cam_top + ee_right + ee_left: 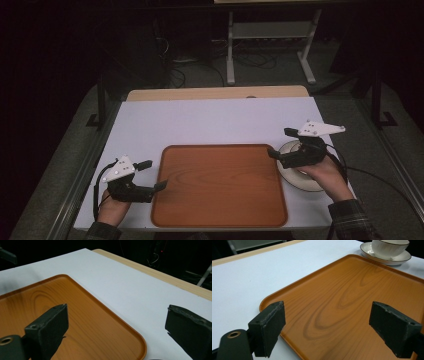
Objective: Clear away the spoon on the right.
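Right gripper hangs with jaws spread wide and empty above the white cup and saucer, which sit on the white table cover just off the right edge of the wooden tray; we note the left gripper equally agape and empty at the tray's left rim. We judge the main hazard to be a jaw clipping the cup, loose on its saucer, and tipping it. A one-sided pinch on the tray rim could also skid the tray into the saucer.
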### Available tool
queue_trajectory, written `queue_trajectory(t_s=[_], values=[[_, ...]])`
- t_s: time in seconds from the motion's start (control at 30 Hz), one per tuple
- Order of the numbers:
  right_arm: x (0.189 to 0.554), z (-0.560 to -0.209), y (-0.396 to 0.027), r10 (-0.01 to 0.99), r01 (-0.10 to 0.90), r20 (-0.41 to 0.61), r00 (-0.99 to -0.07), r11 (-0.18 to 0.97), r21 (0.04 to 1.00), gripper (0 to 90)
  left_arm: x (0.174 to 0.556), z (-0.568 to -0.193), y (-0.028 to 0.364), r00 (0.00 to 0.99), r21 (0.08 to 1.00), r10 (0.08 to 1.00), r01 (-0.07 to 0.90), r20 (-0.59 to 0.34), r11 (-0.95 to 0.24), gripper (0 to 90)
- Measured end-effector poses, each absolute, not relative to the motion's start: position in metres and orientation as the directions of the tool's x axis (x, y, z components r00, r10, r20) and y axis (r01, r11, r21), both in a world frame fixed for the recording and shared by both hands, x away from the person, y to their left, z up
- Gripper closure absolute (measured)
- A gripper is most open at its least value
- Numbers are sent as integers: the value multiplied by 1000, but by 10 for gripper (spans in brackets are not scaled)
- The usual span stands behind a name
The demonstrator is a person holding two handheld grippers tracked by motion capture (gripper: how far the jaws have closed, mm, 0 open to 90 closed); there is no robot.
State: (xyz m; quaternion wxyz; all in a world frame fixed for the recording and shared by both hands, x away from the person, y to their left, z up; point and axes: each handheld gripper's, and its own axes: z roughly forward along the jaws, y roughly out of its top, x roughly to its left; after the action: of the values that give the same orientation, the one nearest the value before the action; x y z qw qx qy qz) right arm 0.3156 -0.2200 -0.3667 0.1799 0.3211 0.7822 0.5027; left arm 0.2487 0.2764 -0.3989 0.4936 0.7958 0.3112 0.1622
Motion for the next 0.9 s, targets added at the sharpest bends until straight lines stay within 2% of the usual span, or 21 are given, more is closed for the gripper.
queue_trajectory(t_s=[0.13, 0.23, 0.43, 0.63, 0.77, 0.9], values=[[322, -366, -222, 694, 329, 37, -720, 293, 898, 57, 249, -398, 277, 753, 887, 657, 335, -48, -318, 129], [327, -365, -224, 690, 340, 53, -722, 287, 895, 145, 249, -399, 276, 752, 886, 657, 337, -50, -318, 129], [335, -364, -228, 704, 358, 59, -708, 285, 889, 152, 249, -398, 277, 752, 887, 658, 335, -48, -317, 129], [345, -365, -233, 717, 385, 73, -693, 282, 879, 222, 249, -399, 277, 751, 887, 658, 337, -51, -315, 129], [350, -368, -238, 733, 408, 83, -675, 278, 870, 300, 250, -400, 278, 751, 886, 658, 339, -52, -317, 129], [356, -372, -246, 769, 436, 83, -634, 267, 859, 423, 250, -400, 278, 750, 886, 659, 340, -53, -315, 129]])
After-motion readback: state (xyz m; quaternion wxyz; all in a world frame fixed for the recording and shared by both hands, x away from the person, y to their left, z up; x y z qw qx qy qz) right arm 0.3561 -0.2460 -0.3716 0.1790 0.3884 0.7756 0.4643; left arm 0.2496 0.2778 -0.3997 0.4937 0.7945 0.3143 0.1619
